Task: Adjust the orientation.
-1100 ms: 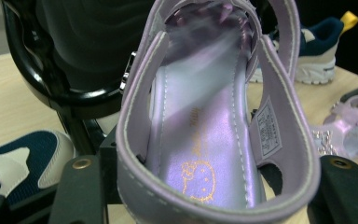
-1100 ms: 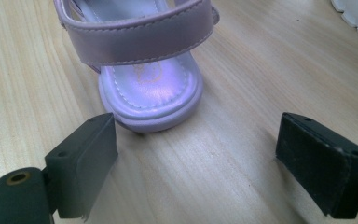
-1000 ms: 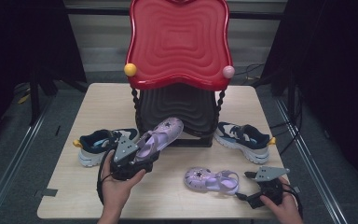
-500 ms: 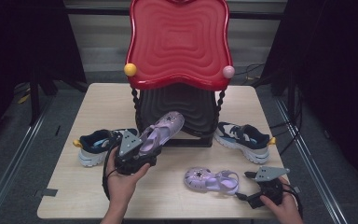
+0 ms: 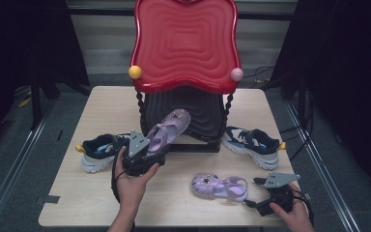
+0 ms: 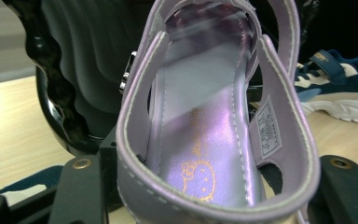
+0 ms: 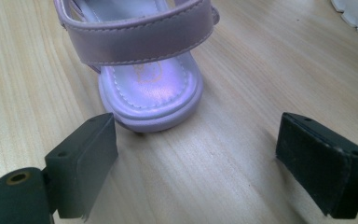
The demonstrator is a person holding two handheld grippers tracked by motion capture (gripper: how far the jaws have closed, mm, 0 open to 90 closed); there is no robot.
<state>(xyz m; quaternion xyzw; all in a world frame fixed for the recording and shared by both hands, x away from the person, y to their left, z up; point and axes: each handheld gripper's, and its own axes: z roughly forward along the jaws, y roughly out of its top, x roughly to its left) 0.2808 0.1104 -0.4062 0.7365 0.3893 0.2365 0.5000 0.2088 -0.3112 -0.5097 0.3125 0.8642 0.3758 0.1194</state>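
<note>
Purple sandal point(image 5: 166, 129) was pinched at its heel by left gripper point(image 5: 147, 153), toe raised toward far black shelf point(image 5: 200, 113), right gripper point(image 7: 198, 161) rested spread behind second sandal point(image 5: 218, 186) on table point(image 5: 77, 203).

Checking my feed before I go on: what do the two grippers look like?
Both are black handheld units. The left gripper and right gripper each carry a grey three-cornered plate on top and trail a black cable. Their jaws end in blocky black pads with brass-coloured rivets. No sleeves show.
</note>
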